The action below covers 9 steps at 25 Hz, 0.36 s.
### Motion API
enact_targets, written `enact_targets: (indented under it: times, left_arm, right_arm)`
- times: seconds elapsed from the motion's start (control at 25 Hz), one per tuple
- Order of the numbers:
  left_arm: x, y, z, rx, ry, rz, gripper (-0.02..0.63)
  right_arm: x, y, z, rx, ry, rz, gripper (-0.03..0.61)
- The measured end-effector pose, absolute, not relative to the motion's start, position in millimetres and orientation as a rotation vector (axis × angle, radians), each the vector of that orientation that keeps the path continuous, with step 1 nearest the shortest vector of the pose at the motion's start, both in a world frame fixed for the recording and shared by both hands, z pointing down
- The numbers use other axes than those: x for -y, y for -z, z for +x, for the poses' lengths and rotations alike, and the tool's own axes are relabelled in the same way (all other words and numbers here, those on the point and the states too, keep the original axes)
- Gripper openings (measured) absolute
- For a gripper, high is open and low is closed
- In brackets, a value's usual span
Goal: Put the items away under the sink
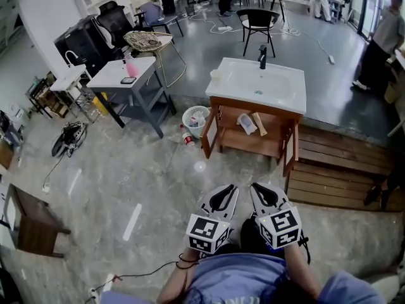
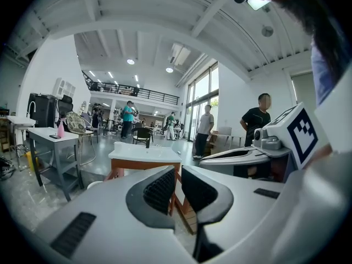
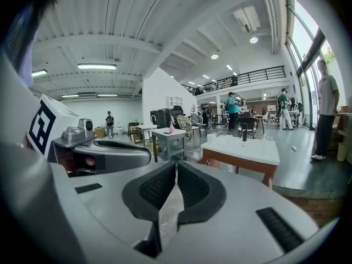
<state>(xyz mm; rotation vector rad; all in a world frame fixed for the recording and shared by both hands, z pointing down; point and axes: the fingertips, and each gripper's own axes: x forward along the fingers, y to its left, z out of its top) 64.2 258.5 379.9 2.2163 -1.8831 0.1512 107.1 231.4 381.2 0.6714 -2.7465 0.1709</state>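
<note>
The left gripper (image 2: 178, 172) is being held with its jaws a narrow slit apart and nothing between its black ribbed pads (image 2: 159, 190). It is being pointed toward a white sink (image 2: 144, 152) on a wooden cabinet (image 2: 115, 173). The right gripper (image 2: 209, 158), with its marker cube (image 2: 300, 133), is being held just beside it, while a grey table (image 2: 47, 137) bearing a pink bottle (image 2: 60, 130) is being shown at the left.

Grey polished floor (image 1: 126, 189), pale streaks. Wooden slat platform (image 1: 342, 163) toward floor's right edge. Grey table (image 1: 130, 81) and black chair (image 1: 258, 19) beyond. White wall (image 1: 50, 5) at far-left corner. Tall windows (image 3: 311, 54); ceiling strip lights (image 3: 96, 66) lit; mezzanine railing (image 3: 242, 77) at far end.
</note>
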Motion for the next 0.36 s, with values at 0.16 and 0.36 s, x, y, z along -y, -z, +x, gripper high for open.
enact_targets:
  times: [0.16, 0.36]
  left_arm:
    - [-259.9, -378.8, 63.6, 1.884, -0.151, 2.216, 0.043]
    - [-251.7, -373.8, 58.6, 1.904, -0.151, 2.231, 0.043]
  right_arm:
    - [-228.4, -378.4, 109.3, 2.75, -0.182, 0.687, 0.028]
    - [-215.8, -371.6, 107.5, 2.773, -0.17, 0.707, 0.028]
